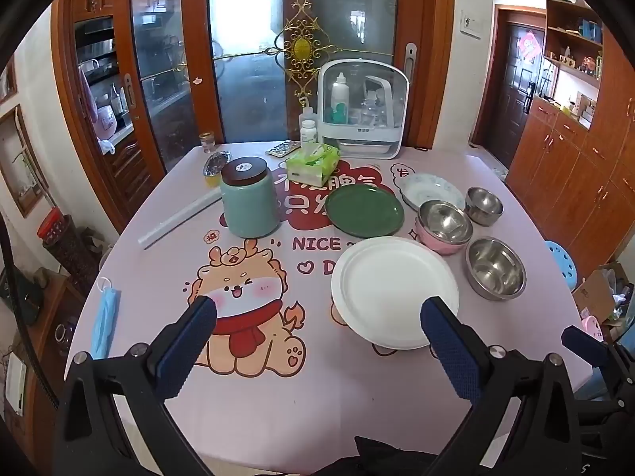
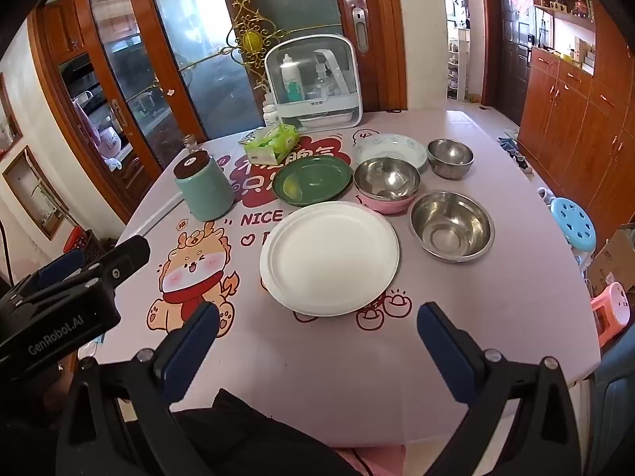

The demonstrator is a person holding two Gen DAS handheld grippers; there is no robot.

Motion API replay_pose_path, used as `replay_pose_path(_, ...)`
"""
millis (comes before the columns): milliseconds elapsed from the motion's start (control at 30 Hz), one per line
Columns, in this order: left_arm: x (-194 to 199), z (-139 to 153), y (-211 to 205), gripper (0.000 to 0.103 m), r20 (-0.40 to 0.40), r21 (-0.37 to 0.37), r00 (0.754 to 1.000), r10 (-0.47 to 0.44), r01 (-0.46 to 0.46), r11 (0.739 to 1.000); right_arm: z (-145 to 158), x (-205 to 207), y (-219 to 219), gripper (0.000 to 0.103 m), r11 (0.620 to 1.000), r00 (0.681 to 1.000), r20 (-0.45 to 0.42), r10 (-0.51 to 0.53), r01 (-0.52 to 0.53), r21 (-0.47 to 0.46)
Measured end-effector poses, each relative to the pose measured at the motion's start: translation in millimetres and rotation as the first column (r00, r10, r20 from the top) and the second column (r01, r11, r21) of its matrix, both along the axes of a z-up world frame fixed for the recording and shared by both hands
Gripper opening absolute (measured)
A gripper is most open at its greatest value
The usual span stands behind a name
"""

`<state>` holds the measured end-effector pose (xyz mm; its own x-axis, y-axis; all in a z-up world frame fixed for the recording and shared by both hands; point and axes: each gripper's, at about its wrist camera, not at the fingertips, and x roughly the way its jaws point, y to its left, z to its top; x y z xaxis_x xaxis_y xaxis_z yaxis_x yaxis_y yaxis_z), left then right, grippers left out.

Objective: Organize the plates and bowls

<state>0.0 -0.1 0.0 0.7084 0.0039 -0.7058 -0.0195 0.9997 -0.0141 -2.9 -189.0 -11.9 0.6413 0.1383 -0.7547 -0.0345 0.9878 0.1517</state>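
Observation:
A white plate lies nearest me on the pink tablecloth. Behind it lie a green plate and a white patterned plate. A pink bowl with a steel inside, a small steel bowl and a larger steel bowl stand to the right. My left gripper is open and empty above the table's front. My right gripper is open and empty, just short of the white plate.
A teal jar with a dark lid, a green tissue pack and a white storage box stand further back. A blue face mask lies at the left edge. Stools stand right of the table.

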Motion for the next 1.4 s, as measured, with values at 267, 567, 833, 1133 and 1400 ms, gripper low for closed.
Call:
replay_pose_path(267, 0, 0, 0, 0.102, -0.001, -0.007, 1.0, -0.002, 0.002, 1.0, 0, -4, 4, 0.1, 1.0, 1.0, -0.001, -0.001, 0.001, 0.004)
replay_pose_path(567, 0, -2, -10, 0.102, 0.003, -0.012, 1.0, -0.009, 0.009, 1.0, -3, -11, 6, 0.1, 1.0, 1.0, -0.003, -0.003, 0.003, 0.005)
replay_pose_path(833, -10, 7, 0, 0.102, 0.007, -0.021, 0.999, -0.037, 0.037, 0.999, -5, -16, 10, 0.1, 1.0, 1.0, -0.004, -0.004, 0.004, 0.005)
replay_pose_path(1133, -12, 6, 0, 0.102, 0.011, -0.023, 0.999, -0.037, 0.037, 0.999, -7, -18, 14, 0.1, 1.0, 1.0, -0.003, -0.01, 0.01, 0.006)
replay_pose_path(1400, -17, 7, 2, 0.102, 0.02, -0.033, 0.998, -0.064, 0.065, 0.997, -12, -28, 16, 0.1, 1.0, 1.0, -0.008, -0.021, 0.021, 0.007)
